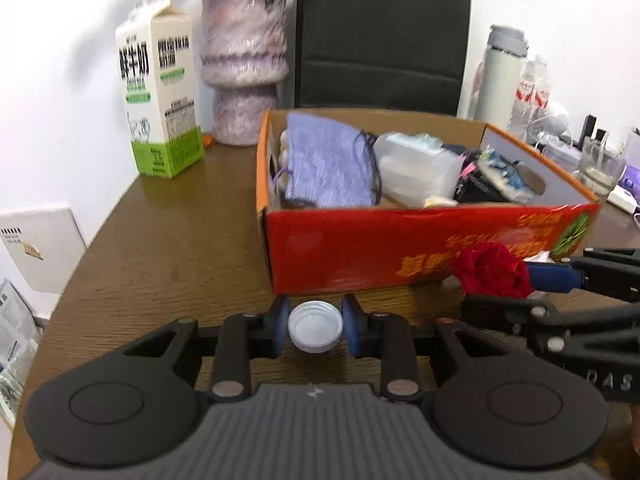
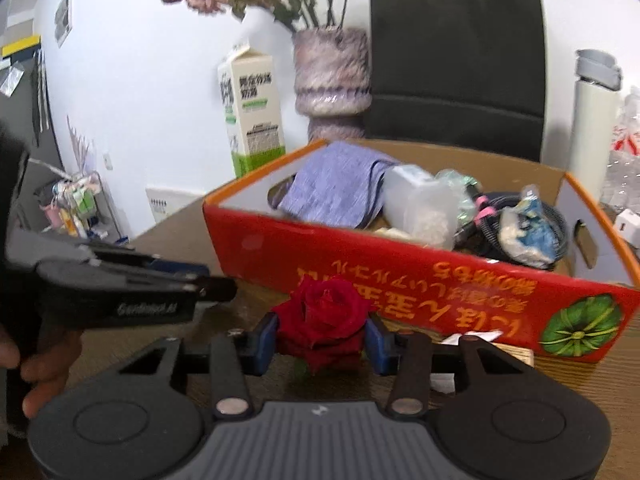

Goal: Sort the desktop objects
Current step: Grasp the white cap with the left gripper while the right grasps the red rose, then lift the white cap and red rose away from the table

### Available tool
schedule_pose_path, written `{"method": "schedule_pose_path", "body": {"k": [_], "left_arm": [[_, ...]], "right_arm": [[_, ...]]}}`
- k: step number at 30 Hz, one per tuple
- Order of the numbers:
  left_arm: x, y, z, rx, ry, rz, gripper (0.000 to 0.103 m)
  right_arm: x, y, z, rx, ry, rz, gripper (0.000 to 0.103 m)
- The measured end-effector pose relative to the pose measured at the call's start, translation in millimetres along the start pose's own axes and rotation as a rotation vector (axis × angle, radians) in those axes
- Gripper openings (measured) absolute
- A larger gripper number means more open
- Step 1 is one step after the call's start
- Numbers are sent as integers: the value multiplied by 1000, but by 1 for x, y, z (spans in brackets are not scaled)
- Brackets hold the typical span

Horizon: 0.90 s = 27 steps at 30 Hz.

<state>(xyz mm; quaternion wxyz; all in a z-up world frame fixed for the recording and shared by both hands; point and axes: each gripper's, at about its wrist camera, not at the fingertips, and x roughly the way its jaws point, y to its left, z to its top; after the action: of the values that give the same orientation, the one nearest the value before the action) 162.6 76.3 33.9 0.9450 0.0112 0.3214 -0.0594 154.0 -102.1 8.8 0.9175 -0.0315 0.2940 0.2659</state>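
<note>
**Clearing the desk: two stragglers in hand**

Seen from the left wrist: left gripper clamped on white bottle cap, low over wooden desk, just before red cardboard box already holding cloth and clutter.

Seen from the right wrist: right gripper pinching red rose beside box; both likely bound inside.

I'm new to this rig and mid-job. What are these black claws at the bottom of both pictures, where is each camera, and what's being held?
Each picture comes from a camera on a handheld two-finger gripper, looking along its fingers.

Left view: the left gripper has a white bottle cap between its blue pads, touching or nearly so.

Right view: the right gripper pinches a red rose.

Both sit on a brown desk before a red cardboard box holding sorted odds and ends. A milk carton and vase stand behind.
</note>
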Motion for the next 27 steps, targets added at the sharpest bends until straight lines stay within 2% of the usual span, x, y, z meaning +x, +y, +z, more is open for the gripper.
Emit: {"method": "schedule_pose_path", "body": {"k": [6,12,20,27], "left_arm": [[-30,-22,11,-10,-86,-45,29],[-52,-46,-1,5,-81,-34,29],[-122,-73,-46,1,-78,-39,29],[-193,-88,-100,-32,-95,-42,29]], "right_arm": [[-27,-11,5,17,-47,-54,44],[-65,-17,-6,32,-69,-100,44],[-137,-9,-50,23,-50,-100,44],[-213,9,-97,-65,-30,-85,44]]}}
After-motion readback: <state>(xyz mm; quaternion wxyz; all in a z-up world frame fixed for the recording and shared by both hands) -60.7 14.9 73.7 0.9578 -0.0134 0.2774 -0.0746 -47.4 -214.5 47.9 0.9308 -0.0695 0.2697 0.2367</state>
